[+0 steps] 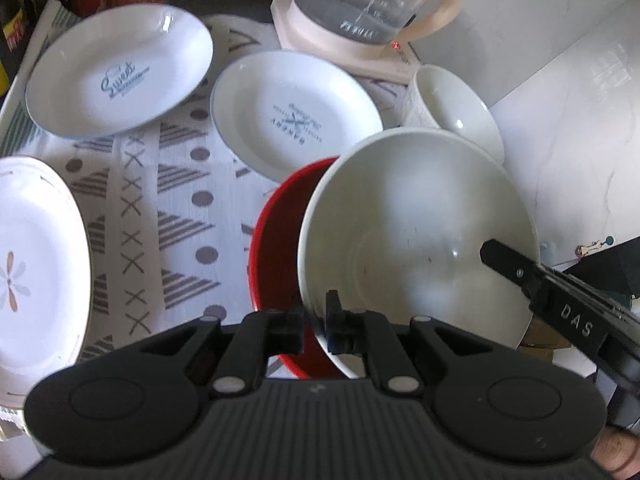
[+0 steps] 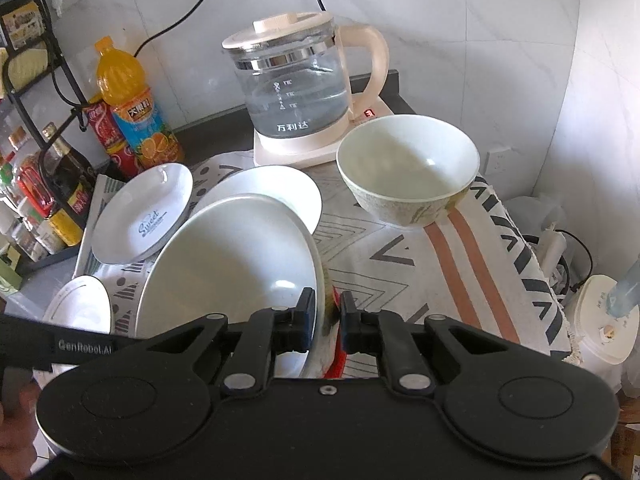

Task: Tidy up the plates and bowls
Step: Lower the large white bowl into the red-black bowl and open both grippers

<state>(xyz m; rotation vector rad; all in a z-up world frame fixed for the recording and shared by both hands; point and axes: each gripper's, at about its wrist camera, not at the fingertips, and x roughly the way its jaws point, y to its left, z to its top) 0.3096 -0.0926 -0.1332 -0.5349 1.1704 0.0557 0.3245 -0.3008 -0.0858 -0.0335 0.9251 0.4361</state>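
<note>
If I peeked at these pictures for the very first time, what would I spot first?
You'd spot the big white bowl up front, tilted, with the left gripper and right gripper both pinching its rim, and a red bowl just behind it. Next, the glass kettle of water at the back, and the bright orange juice bottle by the wall.
</note>
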